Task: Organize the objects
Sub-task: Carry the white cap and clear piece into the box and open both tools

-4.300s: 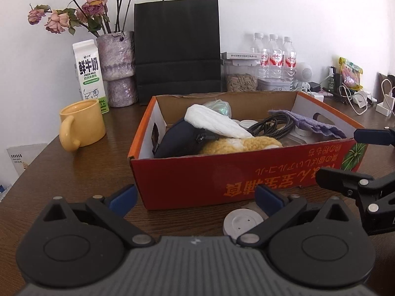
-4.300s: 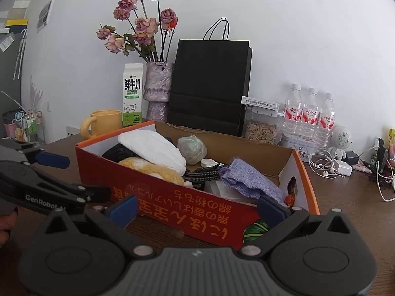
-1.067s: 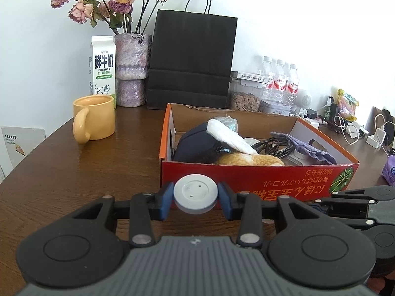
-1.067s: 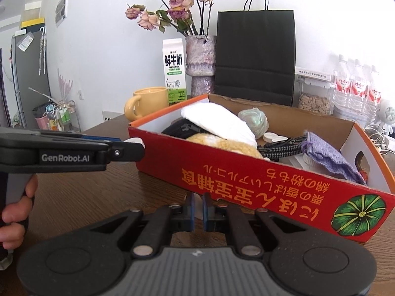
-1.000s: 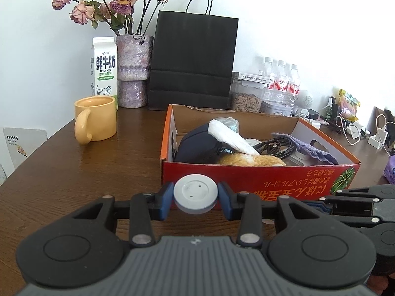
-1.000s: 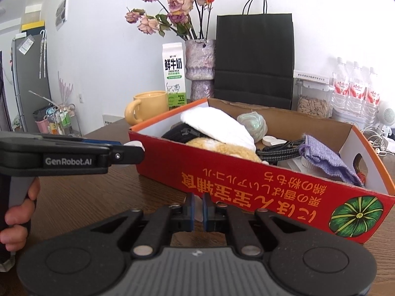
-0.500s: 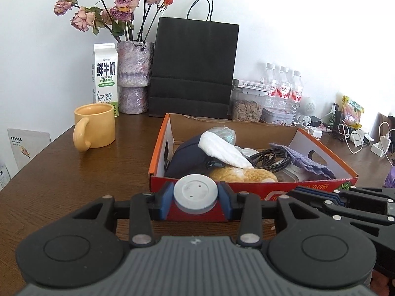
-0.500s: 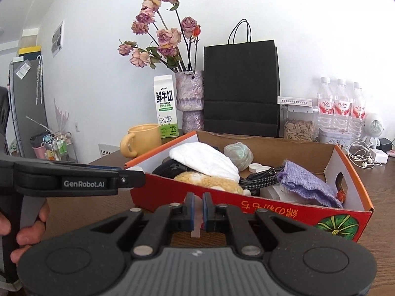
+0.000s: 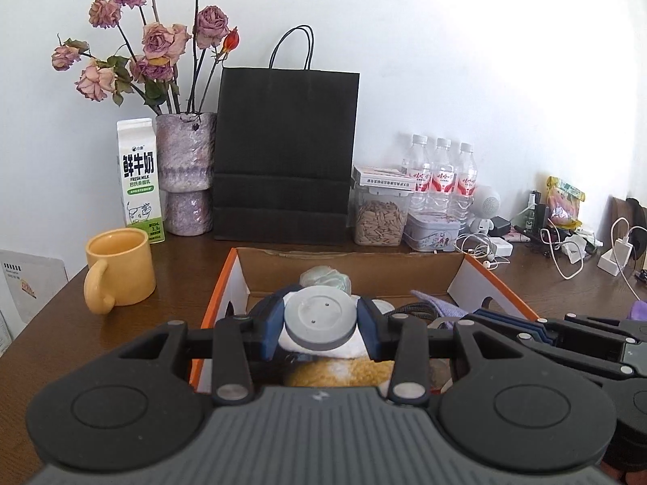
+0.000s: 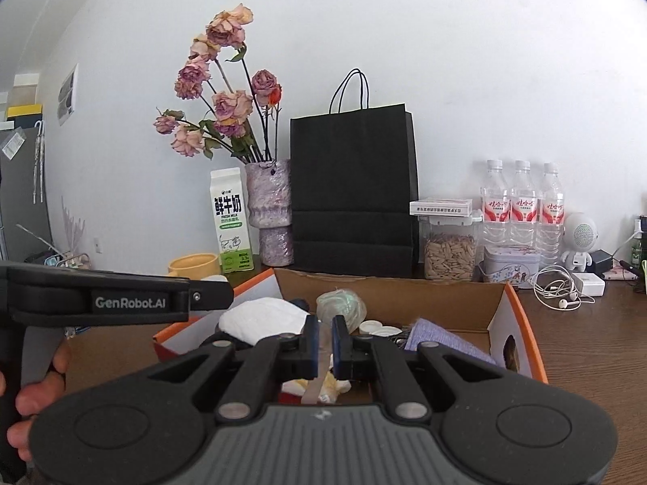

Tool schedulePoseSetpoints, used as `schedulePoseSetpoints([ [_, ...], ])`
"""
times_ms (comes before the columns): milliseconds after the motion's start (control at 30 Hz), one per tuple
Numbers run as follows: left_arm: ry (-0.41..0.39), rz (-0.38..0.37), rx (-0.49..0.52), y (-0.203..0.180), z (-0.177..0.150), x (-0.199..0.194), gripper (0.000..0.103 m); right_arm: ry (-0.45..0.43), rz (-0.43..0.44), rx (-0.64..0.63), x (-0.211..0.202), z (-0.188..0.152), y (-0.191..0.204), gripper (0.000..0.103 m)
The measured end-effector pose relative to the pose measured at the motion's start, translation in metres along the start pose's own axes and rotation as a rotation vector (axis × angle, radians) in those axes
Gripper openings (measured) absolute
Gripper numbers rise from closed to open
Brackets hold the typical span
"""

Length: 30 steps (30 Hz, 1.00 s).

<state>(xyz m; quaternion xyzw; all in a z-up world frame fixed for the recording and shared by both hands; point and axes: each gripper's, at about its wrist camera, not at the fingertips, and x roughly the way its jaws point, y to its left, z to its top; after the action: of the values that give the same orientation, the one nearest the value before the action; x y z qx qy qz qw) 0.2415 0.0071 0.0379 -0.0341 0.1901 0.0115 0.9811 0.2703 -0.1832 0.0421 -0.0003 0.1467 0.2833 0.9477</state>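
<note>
While the left gripper clamps a round grey lid at frame centre, over the orange cardboard box, the right gripper at lower centre is closed on a thin translucent strip. Yellow mug sits left of box; black bag behind it.

Home, probably: wooden table, dried roses, milk carton, mug, chargers.
</note>
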Motion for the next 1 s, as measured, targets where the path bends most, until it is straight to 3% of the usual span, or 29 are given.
schedulePoseSetpoints([
  [333,-0.023,0.027,-0.025,-0.008,0.017,0.041,0.041,-0.040,-0.082,-0.007,0.035,0.024,-0.021,0.006],
  [533,0.013,0.050,-0.049,0.000,0.008,0.065,0.041,-0.014,-0.107,0.001,0.054,0.015,-0.031,0.006],
  [567,0.017,0.055,-0.048,0.001,0.006,0.067,0.049,-0.004,-0.120,-0.006,0.057,0.013,-0.032,0.008],
  [600,0.015,0.057,-0.045,0.001,0.004,0.068,0.066,0.009,-0.124,-0.006,0.059,0.011,-0.033,0.010],
  [633,0.007,0.065,-0.042,0.002,0.003,0.068,0.077,0.020,-0.130,0.003,0.060,0.009,-0.035,0.011],
  [667,-0.008,0.078,-0.036,0.003,0.002,0.067,0.099,0.030,-0.137,0.009,0.062,0.008,-0.036,0.020],
  [700,-0.028,0.091,-0.027,0.002,0.001,0.065,0.103,0.033,-0.145,0.015,0.062,0.006,-0.038,0.028],
  [767,-0.059,0.115,-0.010,0.002,-0.001,0.061,0.103,0.032,-0.165,0.024,0.061,0.004,-0.040,0.073],
  [833,-0.057,0.114,-0.017,0.003,-0.001,0.061,0.103,0.023,-0.185,0.025,0.059,0.002,-0.041,0.099],
  [1000,-0.043,0.125,-0.024,0.006,-0.002,0.064,0.103,0.046,-0.201,0.018,0.061,-0.001,-0.041,0.103],
])
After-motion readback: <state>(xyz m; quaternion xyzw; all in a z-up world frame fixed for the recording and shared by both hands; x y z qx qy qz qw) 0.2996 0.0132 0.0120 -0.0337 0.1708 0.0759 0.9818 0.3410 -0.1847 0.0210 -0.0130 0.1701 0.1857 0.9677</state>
